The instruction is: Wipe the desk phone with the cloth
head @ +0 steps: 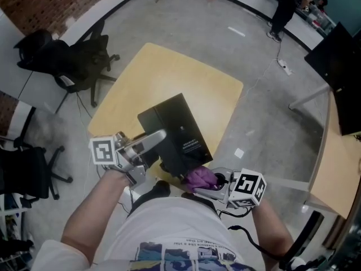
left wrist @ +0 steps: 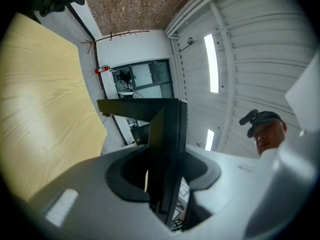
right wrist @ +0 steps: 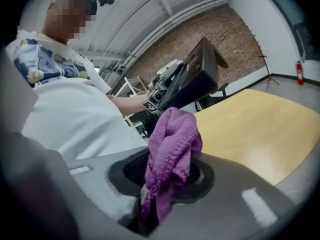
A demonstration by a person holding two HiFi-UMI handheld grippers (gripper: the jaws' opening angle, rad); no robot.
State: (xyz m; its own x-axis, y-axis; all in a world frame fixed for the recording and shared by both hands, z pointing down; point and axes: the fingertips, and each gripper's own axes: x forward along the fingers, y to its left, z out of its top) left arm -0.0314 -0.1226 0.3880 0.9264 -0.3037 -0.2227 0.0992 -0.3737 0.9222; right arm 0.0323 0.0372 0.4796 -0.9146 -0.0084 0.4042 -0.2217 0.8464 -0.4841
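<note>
The black desk phone is tilted up off the yellow table, its flat dark underside facing me. My left gripper is shut on its left edge; in the left gripper view the phone stands edge-on between the jaws of the left gripper. A purple cloth is bunched in my right gripper, which is shut on it just under the phone's near corner. The right gripper view shows the cloth sticking up from the jaws of the right gripper, with the phone beyond it.
Black office chairs stand to the left of the table and at the left edge. A second desk with a dark monitor is on the right. A person stands far back.
</note>
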